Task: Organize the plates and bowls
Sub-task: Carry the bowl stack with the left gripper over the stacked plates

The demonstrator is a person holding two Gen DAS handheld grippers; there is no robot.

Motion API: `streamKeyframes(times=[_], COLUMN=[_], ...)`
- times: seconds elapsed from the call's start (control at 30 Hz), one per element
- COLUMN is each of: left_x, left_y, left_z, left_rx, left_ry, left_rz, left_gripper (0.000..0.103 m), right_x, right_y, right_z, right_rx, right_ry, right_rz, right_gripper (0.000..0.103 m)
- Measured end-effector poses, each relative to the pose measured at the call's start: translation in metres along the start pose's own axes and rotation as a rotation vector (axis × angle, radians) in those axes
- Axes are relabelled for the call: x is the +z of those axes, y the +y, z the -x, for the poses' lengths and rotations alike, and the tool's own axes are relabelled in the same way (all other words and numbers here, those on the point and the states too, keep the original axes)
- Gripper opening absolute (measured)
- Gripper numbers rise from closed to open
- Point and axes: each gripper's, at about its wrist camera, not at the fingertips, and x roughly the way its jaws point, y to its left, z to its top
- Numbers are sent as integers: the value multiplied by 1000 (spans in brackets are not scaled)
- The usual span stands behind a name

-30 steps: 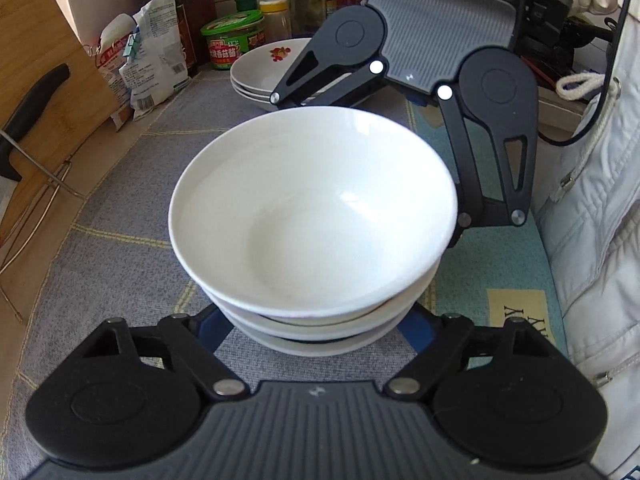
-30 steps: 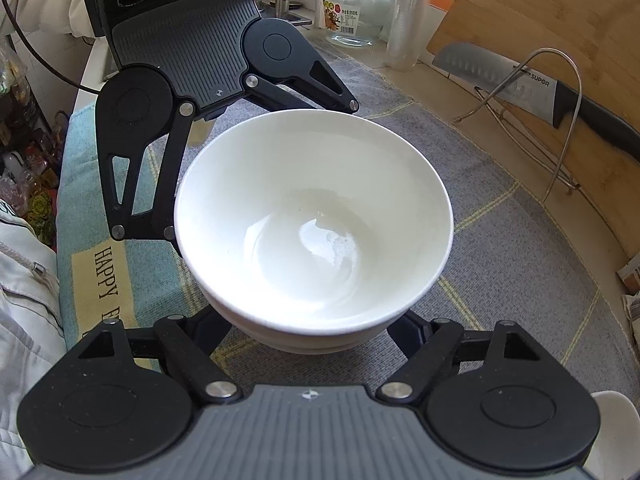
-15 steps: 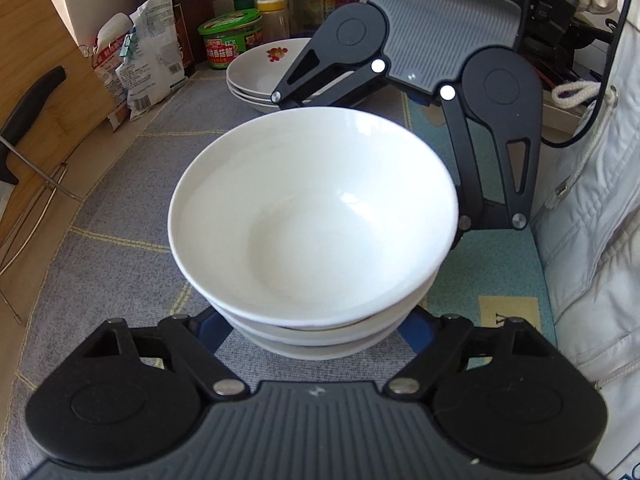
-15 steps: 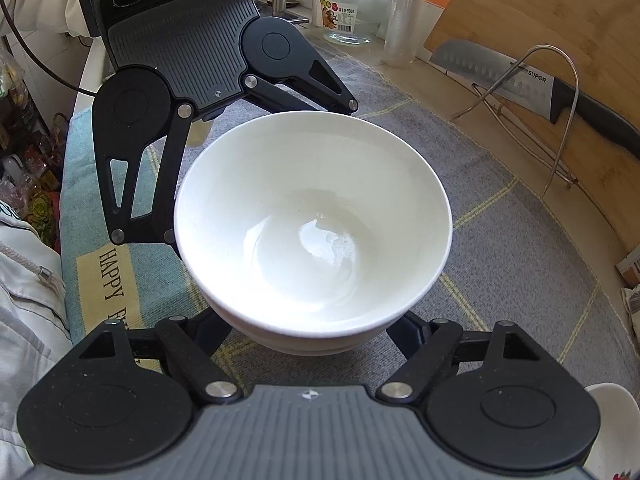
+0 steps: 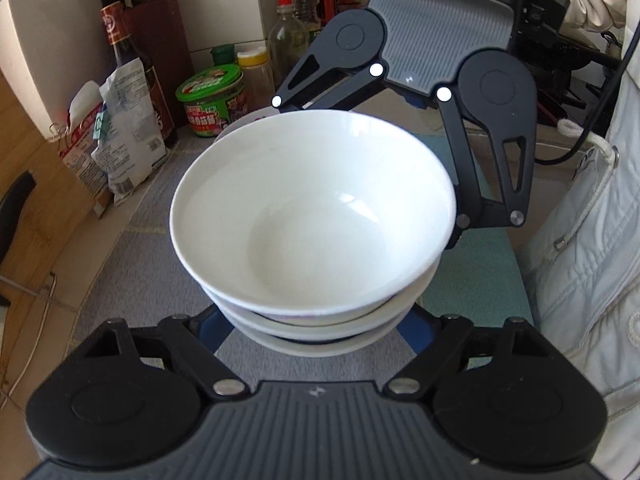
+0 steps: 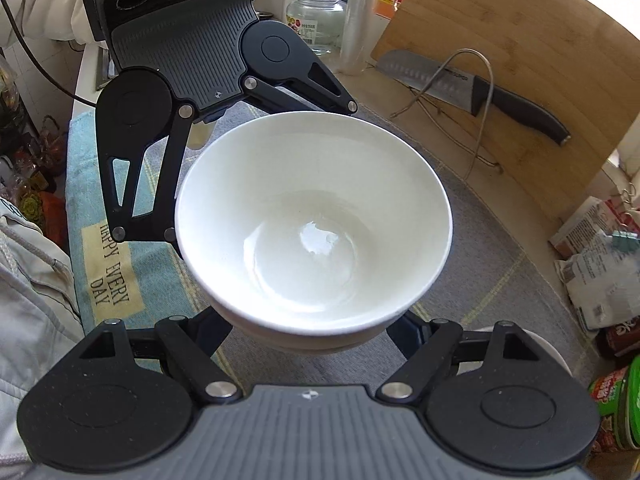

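Knife (image 6: 480, 84) against wooden board (image 6: 520, 40), green-lidded tub (image 5: 210, 100), grey mat (image 5: 132, 248)

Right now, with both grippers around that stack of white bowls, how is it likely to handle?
The stack of bowls looks glazed, so probably slippery. The top bowl sits off-centre; it could shift if tilted. Likely ceramic, so heavy and breakable.

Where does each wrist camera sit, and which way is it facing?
Left wrist: on the left gripper, angled down at the stack of white ceramic bowls, bottles behind; pale jacket sleeve at right.
Right wrist: on the right gripper, facing opposite, toward the black-handled kitchen knife.
Shared: the bowls, each other's gripper, the grey checked mat.
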Motion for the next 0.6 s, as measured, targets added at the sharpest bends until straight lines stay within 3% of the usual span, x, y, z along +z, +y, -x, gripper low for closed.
streamKeyframes(times=[0.6], left_x=[83], left_y=[15], left_z=[-80], left_rx=[-23], left_ry=[-32], left_rz=[-77], left_gripper=[85], right_x=[-67], right_y=[-67], right_z=[39], right_rx=[-99], right_ry=[48], right_rz=[-36], right_gripper=[86])
